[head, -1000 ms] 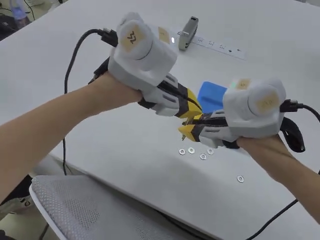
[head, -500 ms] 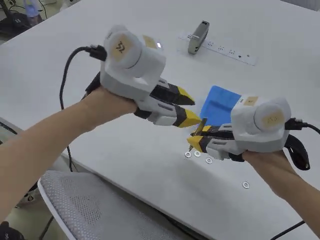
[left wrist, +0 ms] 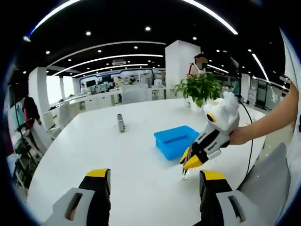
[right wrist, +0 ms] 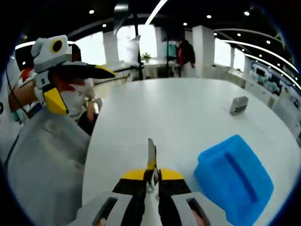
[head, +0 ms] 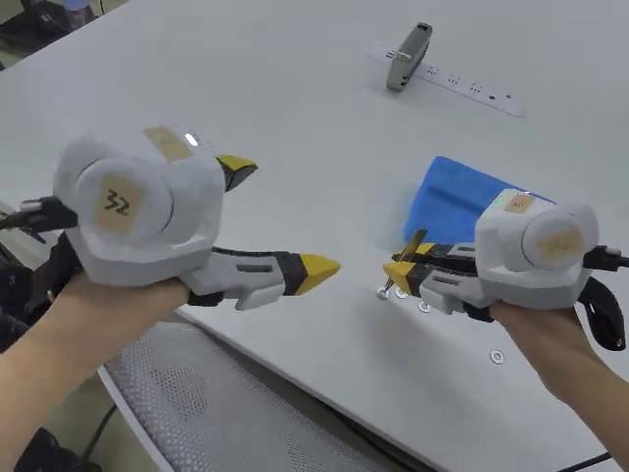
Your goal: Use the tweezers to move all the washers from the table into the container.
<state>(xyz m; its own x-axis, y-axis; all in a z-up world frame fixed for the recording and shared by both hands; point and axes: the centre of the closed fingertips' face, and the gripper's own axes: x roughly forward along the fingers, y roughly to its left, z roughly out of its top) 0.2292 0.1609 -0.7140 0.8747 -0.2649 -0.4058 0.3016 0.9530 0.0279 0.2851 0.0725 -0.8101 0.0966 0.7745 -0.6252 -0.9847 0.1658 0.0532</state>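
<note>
Plainly the weak point is the grip on the tool: the right tongs [head: 398, 278] are pressed together on the tweezers [right wrist: 151, 153], a thin strip that stands straight out between the yellow tips. Pinched that narrowly, I judge the tweezers could twist or slide as soon as their tip is pressed down. The washers [head: 401, 294] lie flat on the smooth white tabletop [head: 295, 108], a small cluster close to its near edge and just under the right tongs. One more washer [head: 496, 357] lies apart, further right along the same edge. Flat rings on a slick surface are likely to skid rather than lift, and from there a nudged one could go off the near edge. A ring caught by its rim alone could also drop short of the container. The blue container [head: 462, 197] sits just beyond the right tongs, further in from the near edge and close to the cluster. Its inside cannot be made out, so whether any washers are in it I cannot tell. The left tongs [head: 283, 216] are spread wide with nothing between them, held off to the left over the near edge, well apart from the washers
</note>
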